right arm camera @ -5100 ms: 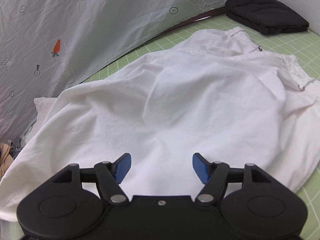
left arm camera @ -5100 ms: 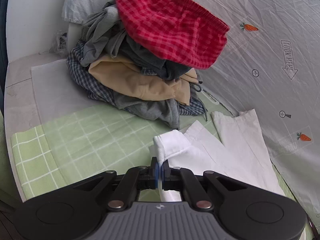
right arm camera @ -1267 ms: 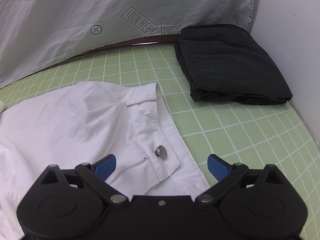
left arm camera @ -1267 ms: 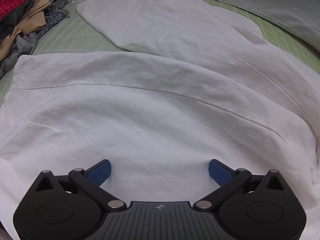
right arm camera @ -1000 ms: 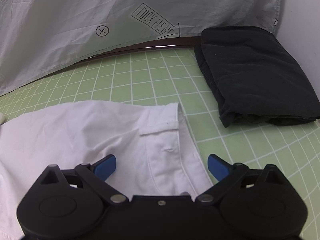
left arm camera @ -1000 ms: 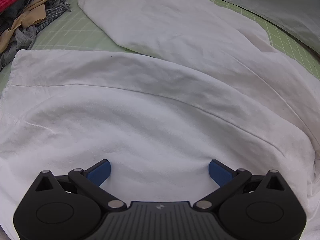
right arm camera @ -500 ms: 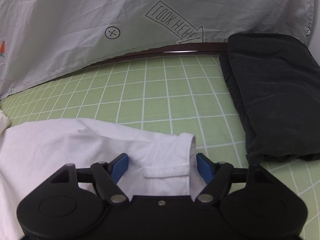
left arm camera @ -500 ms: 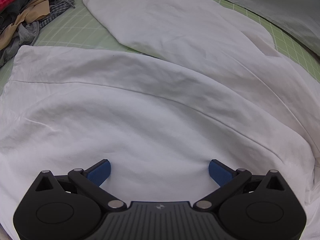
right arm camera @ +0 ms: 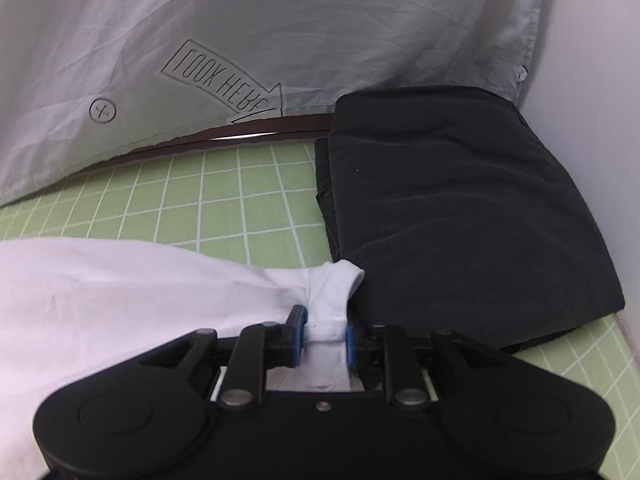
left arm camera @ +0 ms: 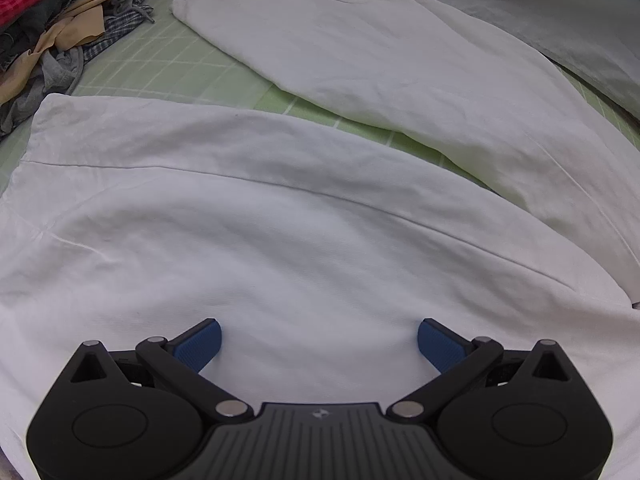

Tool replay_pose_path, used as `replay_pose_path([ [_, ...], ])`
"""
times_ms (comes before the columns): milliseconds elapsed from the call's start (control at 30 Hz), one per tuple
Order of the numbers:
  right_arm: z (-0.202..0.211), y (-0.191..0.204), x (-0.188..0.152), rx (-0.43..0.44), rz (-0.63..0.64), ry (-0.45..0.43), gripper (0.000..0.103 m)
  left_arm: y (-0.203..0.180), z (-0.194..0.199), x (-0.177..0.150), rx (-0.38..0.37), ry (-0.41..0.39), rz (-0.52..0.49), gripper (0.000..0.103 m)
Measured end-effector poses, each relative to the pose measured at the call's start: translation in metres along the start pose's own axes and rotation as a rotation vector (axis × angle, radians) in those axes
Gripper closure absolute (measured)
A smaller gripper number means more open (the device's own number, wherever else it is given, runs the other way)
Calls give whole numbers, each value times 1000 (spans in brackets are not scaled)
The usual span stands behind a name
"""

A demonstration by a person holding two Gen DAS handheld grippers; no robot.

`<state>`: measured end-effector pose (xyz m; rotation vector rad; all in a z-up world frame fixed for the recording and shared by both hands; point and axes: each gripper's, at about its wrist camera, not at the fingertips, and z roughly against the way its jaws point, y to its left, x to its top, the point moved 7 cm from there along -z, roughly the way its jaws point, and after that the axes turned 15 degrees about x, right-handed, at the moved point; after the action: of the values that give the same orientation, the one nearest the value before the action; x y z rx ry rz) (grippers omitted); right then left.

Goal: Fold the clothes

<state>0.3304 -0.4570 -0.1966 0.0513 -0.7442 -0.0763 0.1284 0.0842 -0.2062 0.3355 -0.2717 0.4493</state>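
Trousers (left arm camera: 280,240), white, lie spread on the green checked mat (right arm camera: 224,208), legs reaching toward the far-left clothes pile (left arm camera: 52,40). The right gripper (right arm camera: 326,338) is closing on the bunched waistband corner, right beside the folded black garment (right arm camera: 452,208), likely to lift it for folding. The left gripper (left arm camera: 319,340) hovers spread wide over the near leg, holding nothing.

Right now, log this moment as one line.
phase: grasp | right gripper: closing on white trousers waistband | left gripper: open above trouser leg | folded black garment: beside waistband
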Motion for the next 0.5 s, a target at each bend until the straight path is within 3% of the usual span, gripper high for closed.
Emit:
replay_pose_path([
  [67,5,8,-1,-24,39,4,68,0,-1,-2,-1,-14,1,0],
  [100,11,12,-1,-14,24,-4,58,0,-1,-2,-1,-20,1,0],
  [200,35,35,-6,13,20,-38,14,0,0,-2,-3,-27,-2,0],
  [233,43,45,-9,21,28,-47,8,0,-1,-2,-3,-25,-4,0],
  [400,74,101,-45,92,2,-21,3,3,-6,4,-18,-23,-57,0],
  [500,87,126,-72,124,-58,17,3,13,1,3,-17,-66,-99,0],
])
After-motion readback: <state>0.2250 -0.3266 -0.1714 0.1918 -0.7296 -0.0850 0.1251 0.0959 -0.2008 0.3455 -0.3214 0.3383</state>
